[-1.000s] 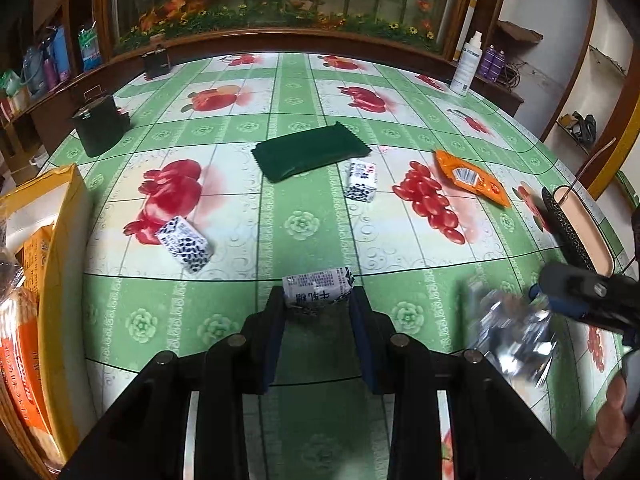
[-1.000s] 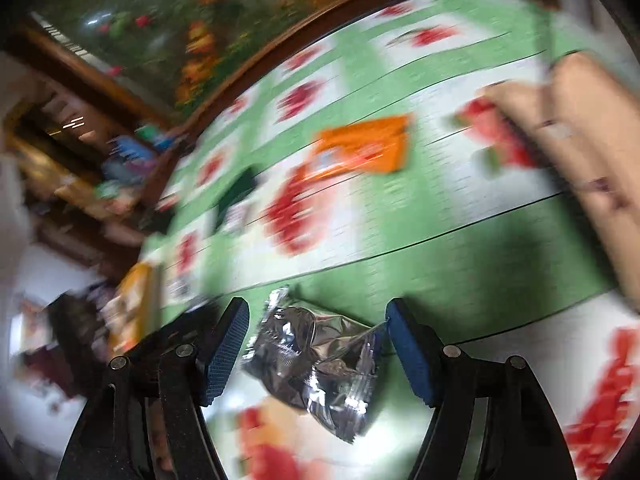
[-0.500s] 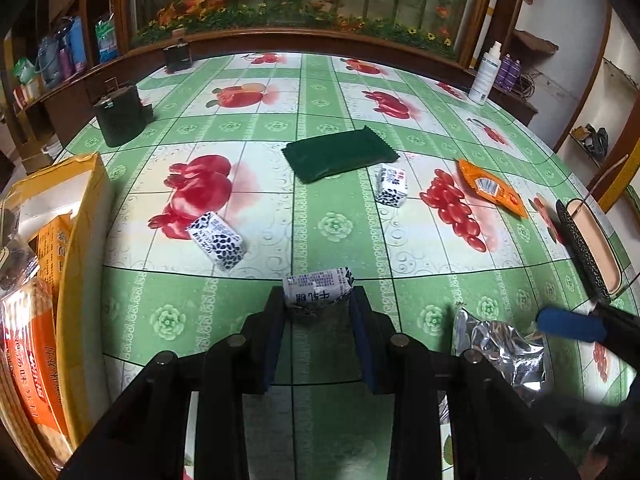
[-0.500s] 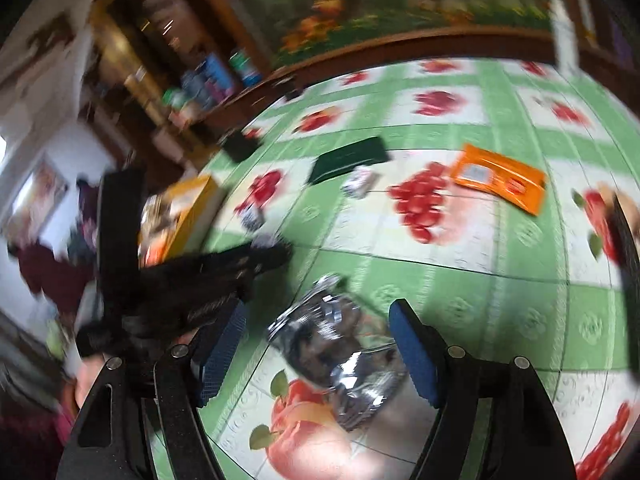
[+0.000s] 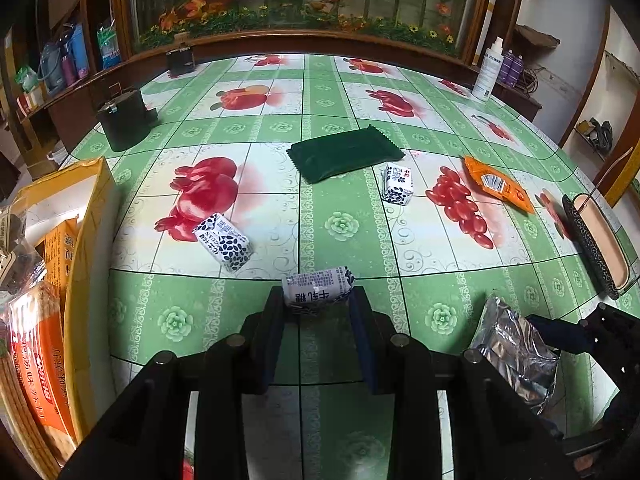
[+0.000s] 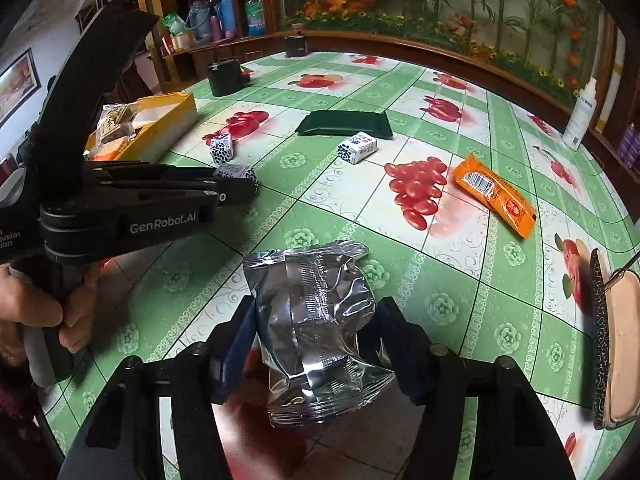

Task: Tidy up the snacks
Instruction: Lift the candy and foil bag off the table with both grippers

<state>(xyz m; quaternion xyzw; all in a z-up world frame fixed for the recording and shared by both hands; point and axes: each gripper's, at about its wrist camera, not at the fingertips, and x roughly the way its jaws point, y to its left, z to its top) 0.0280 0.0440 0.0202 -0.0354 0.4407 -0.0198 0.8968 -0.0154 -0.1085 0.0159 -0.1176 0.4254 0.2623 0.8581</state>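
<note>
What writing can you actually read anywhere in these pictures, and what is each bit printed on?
"GenRobot.AI": side of the left gripper.
"牛乳糖": white candy held in that gripper.
Orange packet, yellow box, spray bottle, two loose candies, silver packet: print too small or blurred.

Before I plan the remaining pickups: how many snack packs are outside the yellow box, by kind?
White patterned candy packs: 3
Silver foil packs: 1
Dark green packs: 1
Orange packs: 1
Total: 6
</note>
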